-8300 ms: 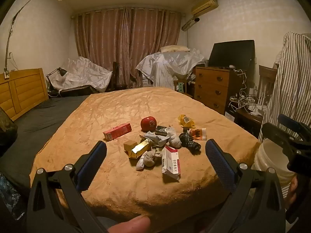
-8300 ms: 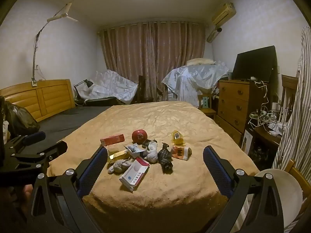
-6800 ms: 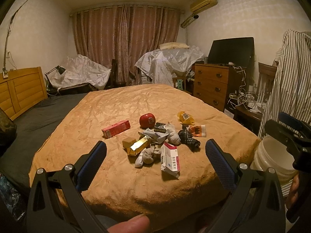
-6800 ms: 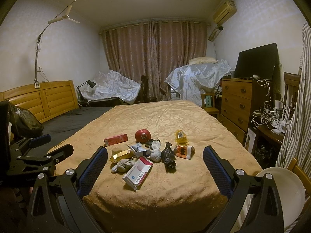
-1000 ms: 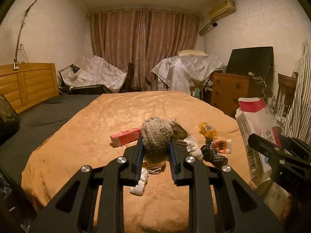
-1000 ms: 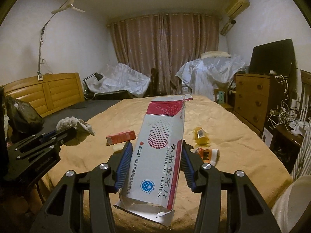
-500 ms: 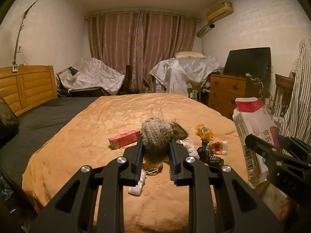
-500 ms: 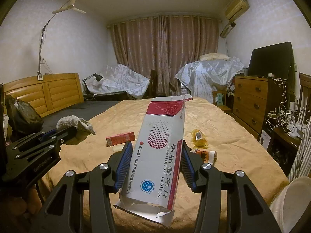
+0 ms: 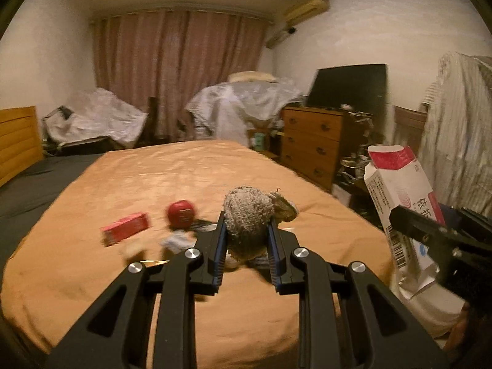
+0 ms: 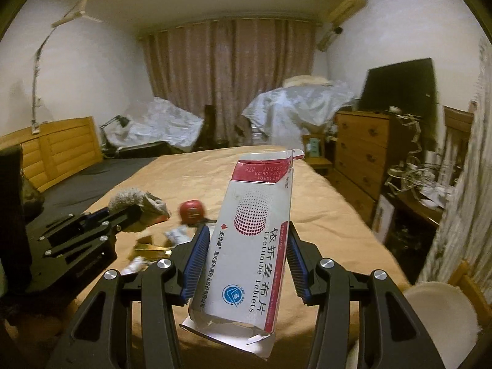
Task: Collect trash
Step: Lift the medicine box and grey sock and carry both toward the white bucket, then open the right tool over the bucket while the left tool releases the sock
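Left gripper (image 9: 247,240): clamped tight on 1 grey sock (image 9: 247,215), held above the bed (image 9: 153,178).
Right gripper (image 10: 246,255): jaws part-way in, pinching 1 white and red tablet box (image 10: 255,246), upright, torn flaps at both ends.
On the orange bedcover: 1 red box (image 9: 125,227), 1 red ball (image 9: 180,213), blurred scraps beside them.
White bucket (image 10: 442,316): on the floor at the bed's right corner, below the tablet box.

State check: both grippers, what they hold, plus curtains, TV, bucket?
left gripper: shut on grey sock
grey sock: clamped, lifted off bed
right gripper: shut on tablet box
tablet box: upright, top flap torn open
curtains: drawn closed
TV: screen dark
white bucket: contents not visible
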The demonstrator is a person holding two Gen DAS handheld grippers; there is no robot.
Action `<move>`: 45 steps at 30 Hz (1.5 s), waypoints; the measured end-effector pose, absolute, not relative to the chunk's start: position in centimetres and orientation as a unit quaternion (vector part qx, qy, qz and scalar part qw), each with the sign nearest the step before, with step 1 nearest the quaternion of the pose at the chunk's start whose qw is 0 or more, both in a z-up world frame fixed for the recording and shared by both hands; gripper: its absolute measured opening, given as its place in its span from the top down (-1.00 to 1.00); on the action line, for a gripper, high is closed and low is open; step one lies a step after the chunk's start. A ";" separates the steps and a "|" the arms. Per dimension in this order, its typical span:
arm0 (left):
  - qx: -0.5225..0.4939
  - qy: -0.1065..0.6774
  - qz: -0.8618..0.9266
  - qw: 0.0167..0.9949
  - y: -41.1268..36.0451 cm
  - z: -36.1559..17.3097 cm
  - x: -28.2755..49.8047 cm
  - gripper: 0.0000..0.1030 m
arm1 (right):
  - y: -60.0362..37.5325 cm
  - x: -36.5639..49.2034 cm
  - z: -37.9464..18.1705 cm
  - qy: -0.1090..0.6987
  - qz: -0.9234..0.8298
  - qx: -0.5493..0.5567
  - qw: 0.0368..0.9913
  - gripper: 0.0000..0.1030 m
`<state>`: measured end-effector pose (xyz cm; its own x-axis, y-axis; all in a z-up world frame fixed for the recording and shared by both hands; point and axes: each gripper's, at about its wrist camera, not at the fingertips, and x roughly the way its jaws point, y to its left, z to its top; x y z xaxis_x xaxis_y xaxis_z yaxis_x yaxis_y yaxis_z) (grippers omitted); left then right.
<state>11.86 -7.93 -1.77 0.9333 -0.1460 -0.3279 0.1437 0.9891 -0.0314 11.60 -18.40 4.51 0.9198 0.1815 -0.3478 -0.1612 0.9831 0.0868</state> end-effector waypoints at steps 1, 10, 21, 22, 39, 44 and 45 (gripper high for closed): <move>-0.003 0.170 -0.090 0.981 -9.3 -1.7 12.2 0.57 | -19.7 11.5 4.7 0.183 0.080 0.032 0.979 0.01; 0.009 0.206 -0.204 0.957 -19.6 -3.0 14.4 0.56 | -35.0 9.5 4.5 0.233 -0.012 0.075 0.969 0.01; 0.034 0.279 -0.331 0.901 -32.3 -6.1 16.0 0.51 | -51.4 9.1 -1.6 0.352 -0.077 0.123 0.925 0.01; 0.038 0.291 -0.337 0.895 -33.6 -6.8 16.2 0.51 | -51.8 9.2 -2.3 0.362 -0.078 0.126 0.920 0.00; 0.065 0.338 -0.323 0.882 -35.7 -10.8 17.7 -0.01 | -52.5 9.6 -7.1 0.397 -0.077 0.172 0.898 -0.17; 0.059 0.333 -0.317 0.886 -35.3 -10.2 17.9 -0.04 | -52.4 8.9 -6.2 0.387 -0.081 0.173 0.902 -0.18; 0.058 0.332 -0.317 0.886 -35.2 -10.1 17.8 -0.04 | -52.3 8.7 -6.0 0.384 -0.082 0.174 0.903 -0.18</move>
